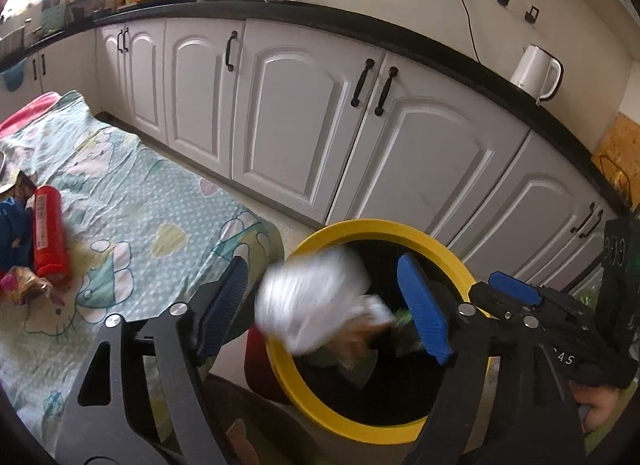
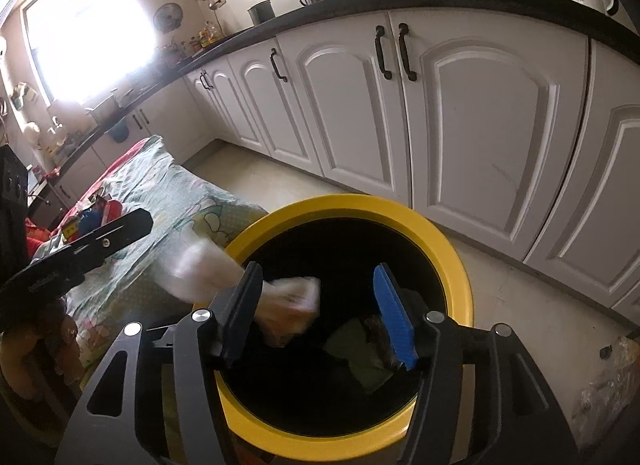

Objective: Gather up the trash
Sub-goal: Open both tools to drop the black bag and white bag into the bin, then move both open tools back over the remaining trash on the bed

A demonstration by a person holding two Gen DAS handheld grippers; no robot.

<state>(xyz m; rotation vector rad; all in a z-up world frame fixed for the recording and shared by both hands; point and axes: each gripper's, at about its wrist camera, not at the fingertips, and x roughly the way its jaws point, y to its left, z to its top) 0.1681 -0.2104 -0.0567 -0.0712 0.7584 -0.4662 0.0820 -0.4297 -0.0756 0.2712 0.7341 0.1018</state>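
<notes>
With both grippers, left (image 1: 320, 301) and right (image 2: 318, 311), spread apart, a white wrapper (image 1: 316, 305) drops into the yellow-rimmed bin (image 1: 448, 249), while a red packet (image 1: 50, 235) and other wrappers wait on the bed (image 1: 160, 201).

The bin (image 2: 460, 261) mouth lies open below, a blurred white wrapper (image 1: 316, 301) crossing its near-left rim.

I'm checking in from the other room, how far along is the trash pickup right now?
Partly done. Some scraps already lie inside the yellow-rimmed bin. A blurred white wrapper is dropping over the bin between the open fingers of the left tool. The right tool is open and empty. A red tube and other wrappers remain on the bedsheet.
</notes>
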